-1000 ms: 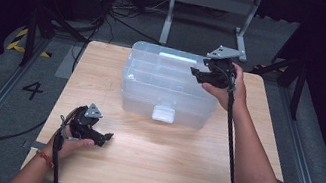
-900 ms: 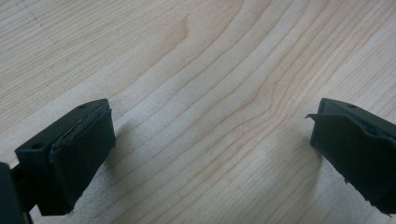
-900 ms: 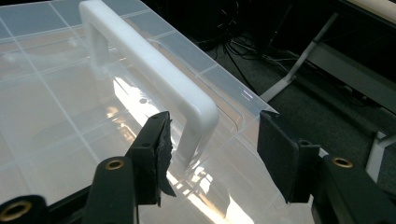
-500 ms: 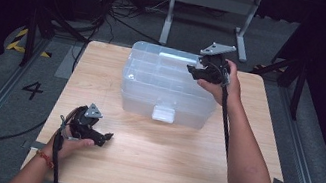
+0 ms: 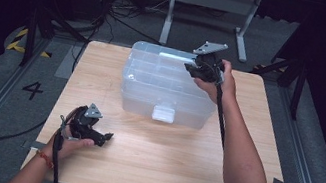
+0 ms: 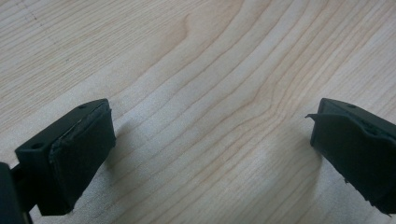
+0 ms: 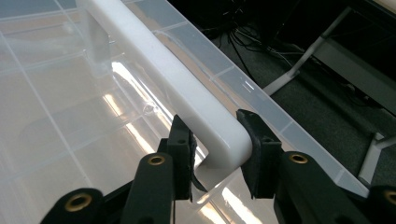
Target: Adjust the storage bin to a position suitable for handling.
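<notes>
A clear plastic storage box [image 5: 151, 87] with a lid stands at the back middle of the wooden table [image 5: 162, 167]. In the right gripper view its white carry handle [image 7: 177, 74] runs along the lid [image 7: 60, 116]. My right gripper [image 7: 217, 135] straddles the near end of that handle. Its jaws have just been closing with the handle between them; one pad [image 7: 256, 149] meets the handle and a thin gap shows at the other. In the high view the right gripper [image 5: 195, 68] is over the box's back right corner. My left gripper [image 5: 104, 138] rests open on the table at front left, nothing between its pads [image 6: 86, 154].
A white latch [image 5: 163, 113] sits on the box's front wall. Behind the table stands a grey metal frame [image 5: 212, 1] with cables on the dark floor. Bare wood lies in front of the box and to its right.
The right gripper has shifted slightly toward the box's back edge and its jaws have narrowed around the handle. The left gripper has stayed where it was.
</notes>
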Demonstrator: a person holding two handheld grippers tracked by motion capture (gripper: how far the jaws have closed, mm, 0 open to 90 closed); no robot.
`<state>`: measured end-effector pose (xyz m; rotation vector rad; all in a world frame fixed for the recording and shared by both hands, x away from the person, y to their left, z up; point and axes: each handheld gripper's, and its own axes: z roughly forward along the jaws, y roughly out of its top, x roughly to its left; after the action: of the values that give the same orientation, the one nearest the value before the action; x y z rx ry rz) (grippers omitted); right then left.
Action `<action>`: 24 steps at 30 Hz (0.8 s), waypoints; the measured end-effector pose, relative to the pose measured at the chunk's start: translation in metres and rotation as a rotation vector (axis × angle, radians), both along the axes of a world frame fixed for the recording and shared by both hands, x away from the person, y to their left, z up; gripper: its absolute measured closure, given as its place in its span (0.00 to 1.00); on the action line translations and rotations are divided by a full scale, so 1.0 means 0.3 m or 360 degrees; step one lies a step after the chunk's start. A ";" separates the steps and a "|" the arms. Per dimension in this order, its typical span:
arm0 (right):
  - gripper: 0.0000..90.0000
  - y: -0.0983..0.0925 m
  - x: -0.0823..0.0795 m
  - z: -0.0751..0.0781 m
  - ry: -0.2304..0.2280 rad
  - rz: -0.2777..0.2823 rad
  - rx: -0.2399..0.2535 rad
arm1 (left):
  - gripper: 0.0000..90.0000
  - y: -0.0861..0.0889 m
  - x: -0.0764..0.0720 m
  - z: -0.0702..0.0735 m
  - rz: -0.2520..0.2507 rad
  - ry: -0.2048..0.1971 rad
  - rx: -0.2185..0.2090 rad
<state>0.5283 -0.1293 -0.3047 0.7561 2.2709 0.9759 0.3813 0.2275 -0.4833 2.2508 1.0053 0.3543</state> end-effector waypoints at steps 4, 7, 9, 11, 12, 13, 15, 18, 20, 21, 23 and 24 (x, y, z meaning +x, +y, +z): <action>0.78 -0.002 -0.007 0.002 -0.0007 0.0008 -0.0029 | 0.00 0.000 0.000 0.000 0.0001 0.0002 0.0001; 0.79 -0.004 -0.011 0.003 -0.0006 0.0019 -0.0039 | 0.00 0.000 0.000 0.000 0.0002 0.0002 0.0000; 0.79 -0.007 -0.014 0.005 0.0003 0.0037 -0.0042 | 0.00 0.000 0.000 0.000 0.0002 0.0002 0.0001; 0.79 -0.010 -0.020 0.009 0.0014 0.0050 -0.0050 | 0.00 0.000 0.000 0.000 0.0001 0.0003 0.0001; 0.79 -0.012 -0.022 0.010 0.0018 0.0060 -0.0055 | 0.00 0.000 0.000 0.000 0.0000 0.0001 0.0000; 0.80 -0.014 -0.026 0.011 0.0017 0.0068 -0.0059 | 0.00 0.000 0.000 0.000 0.0000 0.0001 0.0000; 0.80 -0.017 -0.031 0.011 0.0018 0.0081 -0.0054 | 0.00 0.000 -0.001 0.000 0.0002 0.0003 0.0000; 0.80 -0.025 -0.041 0.009 0.0021 0.0103 -0.0043 | 0.00 0.000 0.000 0.000 0.0002 0.0003 0.0001; 0.81 -0.028 -0.047 0.010 0.0020 0.0110 -0.0041 | 0.00 0.000 0.000 0.000 0.0002 0.0003 0.0000; 0.81 -0.030 -0.050 0.011 0.0022 0.0119 -0.0042 | 0.00 0.000 0.000 0.000 0.0001 0.0001 0.0000; 0.81 -0.035 -0.054 0.012 0.0029 0.0138 -0.0036 | 0.00 0.000 0.000 0.000 0.0002 0.0003 0.0000; 0.81 -0.037 -0.058 0.012 0.0027 0.0150 -0.0038 | 0.00 0.000 0.000 0.000 0.0002 0.0003 0.0001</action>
<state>0.5109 -0.1405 -0.3012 0.6550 2.3470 0.9869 0.3812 0.2275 -0.4832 2.2515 1.0077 0.3527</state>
